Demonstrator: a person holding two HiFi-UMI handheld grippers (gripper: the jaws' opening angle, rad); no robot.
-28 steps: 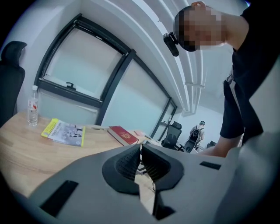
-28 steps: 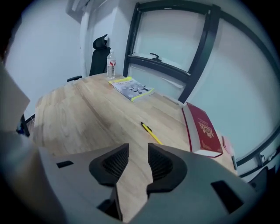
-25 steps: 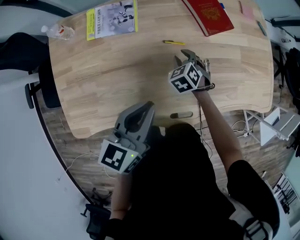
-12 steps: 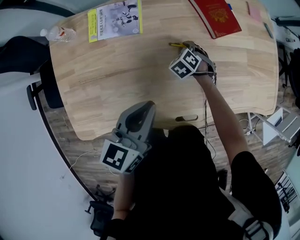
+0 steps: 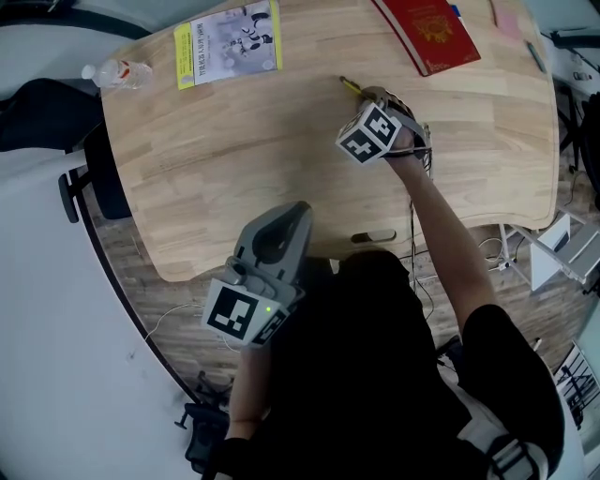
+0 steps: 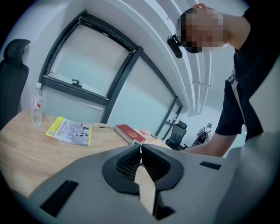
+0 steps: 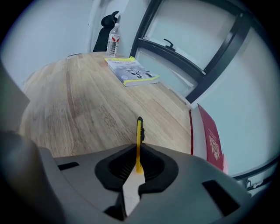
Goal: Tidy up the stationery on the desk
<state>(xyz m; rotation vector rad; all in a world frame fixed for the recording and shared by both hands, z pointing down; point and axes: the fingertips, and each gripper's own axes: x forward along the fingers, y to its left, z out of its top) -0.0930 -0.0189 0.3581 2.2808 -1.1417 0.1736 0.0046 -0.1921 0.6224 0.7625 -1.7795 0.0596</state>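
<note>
A thin yellow pen point(image 5: 350, 86) lies on the wooden desk point(image 5: 234, 159), with its far end sticking out past my right gripper point(image 5: 373, 97). In the right gripper view the pen point(image 7: 139, 133) runs straight between the jaws of the right gripper point(image 7: 138, 151), which have just been closing and now pinch it. My left gripper point(image 5: 296, 214) hangs at the desk's near edge. In its own view the left gripper point(image 6: 140, 148) has its jaws together with nothing in them.
A red book point(image 5: 427, 33) lies at the far right and a yellow-edged booklet point(image 5: 228, 39) at the far left. A water bottle point(image 5: 117, 70) lies beyond the booklet. A pink item point(image 5: 509, 21) and a dark pen point(image 5: 534, 56) lie by the right edge. A black chair point(image 5: 89, 178) stands left of the desk.
My right gripper moved away from me across the desk onto the yellow pen and closed on it. The pen now lies at a slant. The left gripper stayed in place.
</note>
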